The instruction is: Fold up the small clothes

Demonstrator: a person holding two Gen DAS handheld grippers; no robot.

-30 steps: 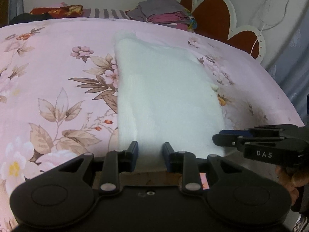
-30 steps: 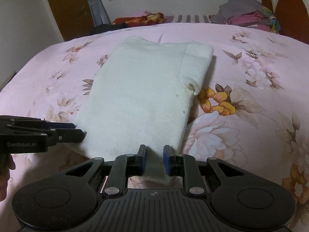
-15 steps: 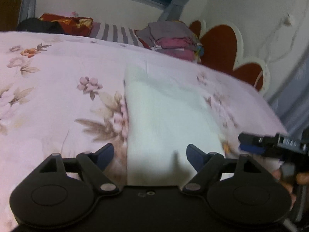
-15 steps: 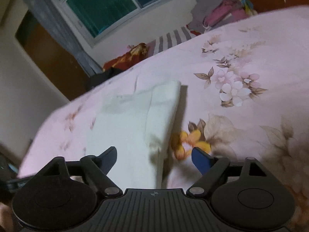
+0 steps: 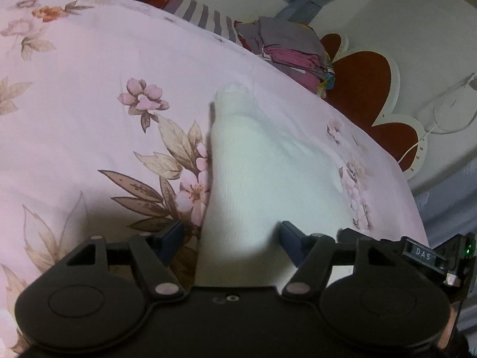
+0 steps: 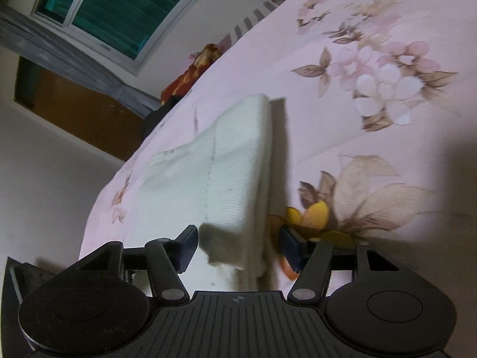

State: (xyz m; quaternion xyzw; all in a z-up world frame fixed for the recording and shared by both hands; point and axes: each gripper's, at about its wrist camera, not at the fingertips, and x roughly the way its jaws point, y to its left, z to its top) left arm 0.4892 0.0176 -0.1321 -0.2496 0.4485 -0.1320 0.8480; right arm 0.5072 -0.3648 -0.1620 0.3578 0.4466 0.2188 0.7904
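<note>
On the floral pink bed lies the folded white cloth, stretching away from both cameras. Its near edge sits between the spread fingers of the left gripper, which holds nothing. Likewise the right gripper is spread wide, the cloth's near corner loose between its fingers, ungripped.

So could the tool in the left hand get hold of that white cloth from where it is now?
Probably yes. The left tool is open, the white cloth lies right ahead between its fingers on the floral bedsheet, and nothing sits between them. The right tool is beside it, not blocking.
</note>
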